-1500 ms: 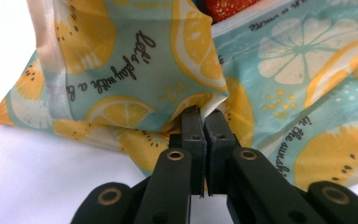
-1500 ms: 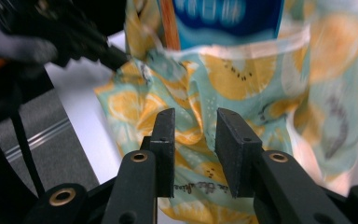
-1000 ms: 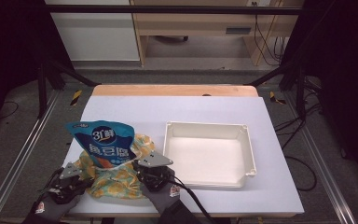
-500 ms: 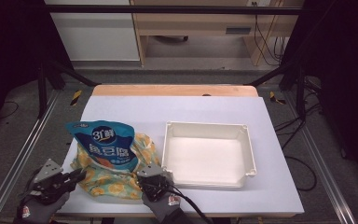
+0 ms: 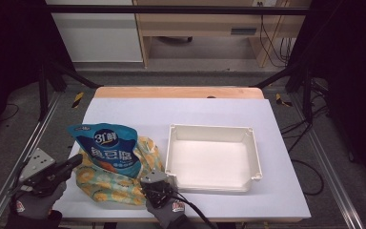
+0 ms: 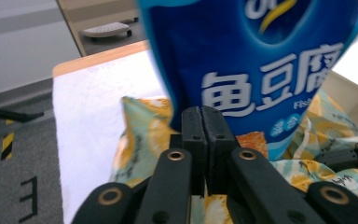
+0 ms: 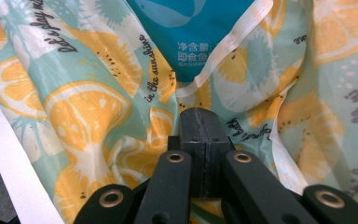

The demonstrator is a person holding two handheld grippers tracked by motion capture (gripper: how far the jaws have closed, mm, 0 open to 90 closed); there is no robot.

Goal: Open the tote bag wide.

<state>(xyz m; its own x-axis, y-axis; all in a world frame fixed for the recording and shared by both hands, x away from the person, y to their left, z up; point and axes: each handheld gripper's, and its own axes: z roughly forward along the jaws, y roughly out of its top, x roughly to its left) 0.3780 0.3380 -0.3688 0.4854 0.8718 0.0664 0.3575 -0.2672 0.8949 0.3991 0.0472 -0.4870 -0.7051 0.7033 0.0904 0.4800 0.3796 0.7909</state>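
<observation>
White desk under dark surroundings. At near left, left tongs raised off the desk edge, jaws together, tips just beside the blue pouch. Pouch lying on the orange-print bag. Right tongs pressed together on the bag's near right edge. Further right, white tray.

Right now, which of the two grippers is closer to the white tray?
The right gripper. It rests on the fruit-print bag beside the near left corner of the tray; the left gripper is beyond the blue pouch, at the table's left edge.
</observation>
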